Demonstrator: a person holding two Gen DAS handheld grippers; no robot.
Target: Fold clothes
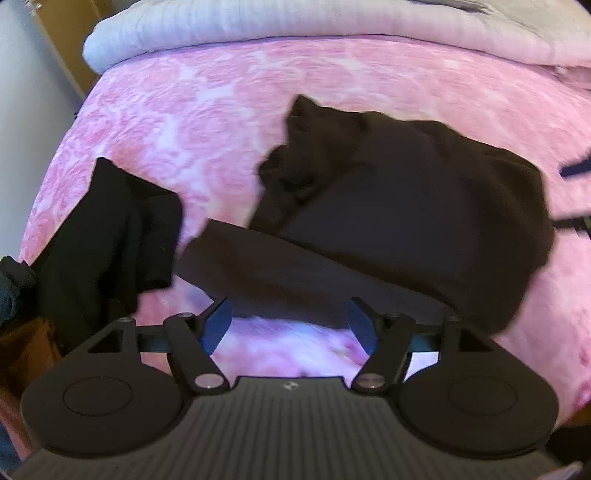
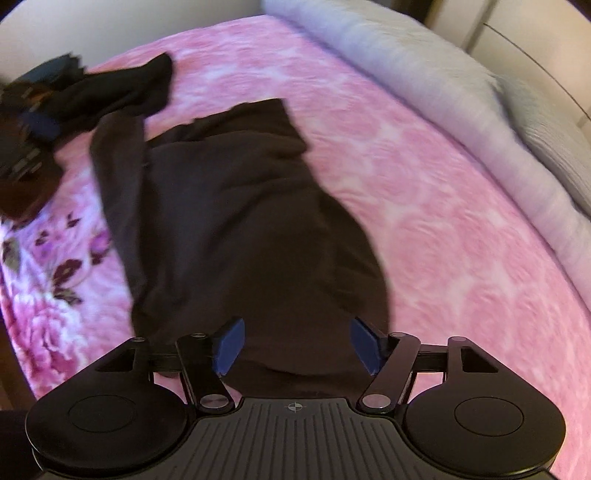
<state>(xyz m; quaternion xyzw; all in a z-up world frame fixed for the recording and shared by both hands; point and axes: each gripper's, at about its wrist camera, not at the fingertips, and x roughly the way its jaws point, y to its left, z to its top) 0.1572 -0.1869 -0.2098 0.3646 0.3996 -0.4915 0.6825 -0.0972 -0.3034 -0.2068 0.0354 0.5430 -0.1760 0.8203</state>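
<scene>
A dark brown garment lies partly folded on the pink bed cover. It also shows in the right wrist view, stretching away from me. My left gripper is open and empty, just short of the garment's near edge. My right gripper is open, its blue pads standing either side of the garment's near end without closing on it. A second black garment lies bunched at the left; it also shows in the right wrist view at the far left.
A folded pale blanket lies along the bed's far side and also shows in the right wrist view. The other gripper shows at the left of the right wrist view. A floral patch of cover lies near left.
</scene>
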